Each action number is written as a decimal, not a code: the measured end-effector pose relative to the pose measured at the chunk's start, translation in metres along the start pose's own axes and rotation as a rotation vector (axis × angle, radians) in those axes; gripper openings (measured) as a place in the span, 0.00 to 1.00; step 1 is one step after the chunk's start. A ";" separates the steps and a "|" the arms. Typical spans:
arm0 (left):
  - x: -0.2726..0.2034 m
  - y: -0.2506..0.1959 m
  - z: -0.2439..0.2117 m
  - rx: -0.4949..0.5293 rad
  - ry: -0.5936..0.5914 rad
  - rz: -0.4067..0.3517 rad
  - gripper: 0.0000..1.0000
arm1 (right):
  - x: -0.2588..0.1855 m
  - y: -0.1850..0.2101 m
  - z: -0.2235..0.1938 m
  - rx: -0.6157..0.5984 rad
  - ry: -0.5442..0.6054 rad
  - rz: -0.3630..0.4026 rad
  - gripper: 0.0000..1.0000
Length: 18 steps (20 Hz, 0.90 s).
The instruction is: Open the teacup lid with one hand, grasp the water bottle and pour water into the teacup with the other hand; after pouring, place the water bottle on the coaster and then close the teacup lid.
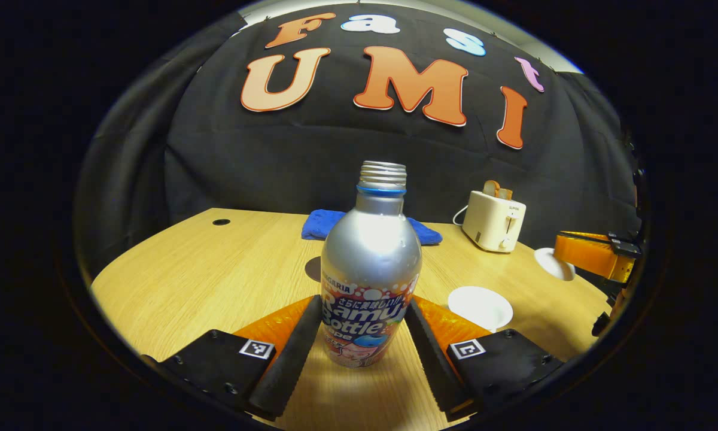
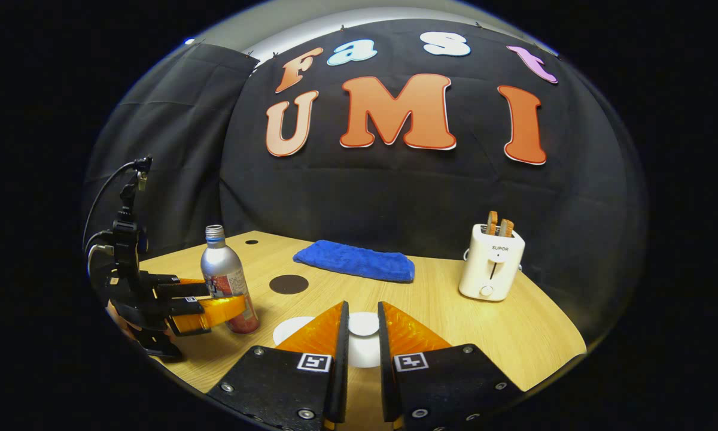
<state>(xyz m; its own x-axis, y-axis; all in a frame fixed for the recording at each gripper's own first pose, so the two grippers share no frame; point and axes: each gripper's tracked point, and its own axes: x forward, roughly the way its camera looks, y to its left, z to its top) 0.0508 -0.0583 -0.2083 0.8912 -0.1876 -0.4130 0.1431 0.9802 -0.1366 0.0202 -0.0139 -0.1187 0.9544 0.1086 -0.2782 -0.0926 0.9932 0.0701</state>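
The silver water bottle (image 1: pixel 368 263), uncapped, stands on the wooden table between my left gripper's (image 1: pixel 365 300) fingers, which press on its two sides. From the right gripper view the same bottle (image 2: pixel 227 275) appears at the left with the left gripper (image 2: pixel 218 308) around its lower half. My right gripper (image 2: pixel 363 306) is shut on the white teacup lid (image 2: pixel 364 326), held above the table; in the left gripper view the lid (image 1: pixel 553 263) hangs at the right gripper's (image 1: pixel 565 254) tips. The open white teacup (image 1: pixel 480 306) sits right of the bottle. The dark round coaster (image 2: pixel 288 284) lies behind the bottle.
A folded blue towel (image 2: pixel 356 261) lies at the back of the table. A white toaster (image 2: pixel 492 263) with bread slices stands at the back right. A small hole (image 2: pixel 251 242) marks the table's far left corner. The table's front edge is close below both grippers.
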 end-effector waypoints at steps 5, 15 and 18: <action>0.006 0.010 0.011 0.099 0.002 0.050 0.84 | -0.007 -0.023 -0.001 0.025 -0.008 -0.048 0.24; 0.002 0.019 0.033 0.525 -0.039 0.167 0.88 | -0.024 -0.056 0.002 0.043 -0.036 -0.113 0.24; -0.002 0.025 0.042 0.659 -0.061 0.207 0.84 | -0.028 -0.065 -0.001 0.058 -0.034 -0.134 0.24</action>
<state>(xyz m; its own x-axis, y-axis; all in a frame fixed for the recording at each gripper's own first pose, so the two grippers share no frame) 0.0704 -0.0305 -0.1727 0.9483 -0.0081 -0.3173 0.1822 0.8325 0.5232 -0.0007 -0.0818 -0.1165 0.9662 -0.0268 -0.2562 0.0514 0.9946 0.0897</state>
